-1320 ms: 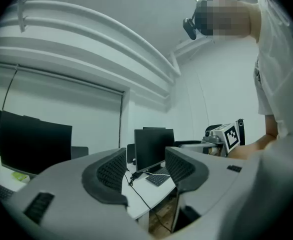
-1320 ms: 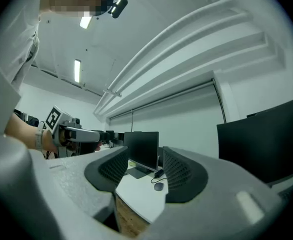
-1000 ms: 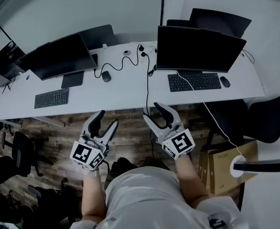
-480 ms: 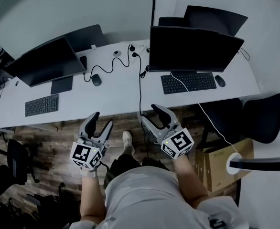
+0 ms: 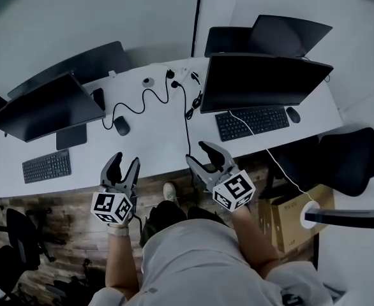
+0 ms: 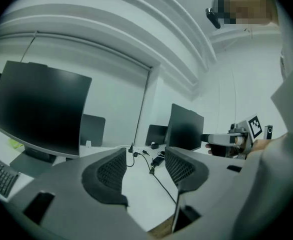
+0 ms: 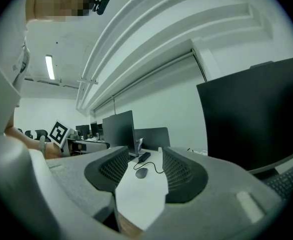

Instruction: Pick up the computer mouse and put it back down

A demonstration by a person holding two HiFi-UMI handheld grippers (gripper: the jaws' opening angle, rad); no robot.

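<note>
Head view: the mouse (image 5: 121,125) lies on the desk (image 5: 155,146), left of its middle, well apart from both grippers. The left gripper (image 5: 124,162) and right gripper (image 5: 196,153) hang at the desk's near edge.

Left gripper view: the left gripper (image 6: 144,166) has its fingers spread, with only desk (image 6: 136,196) between them.

Right gripper view: the right gripper (image 7: 144,156) has its fingers spread and empty. The mouse (image 7: 141,172) sits far off on the desk (image 7: 136,199).

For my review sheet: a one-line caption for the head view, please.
Left gripper and right gripper, both open and empty, held at the near edge of the white desk; corded mouse lies untouched.
</note>
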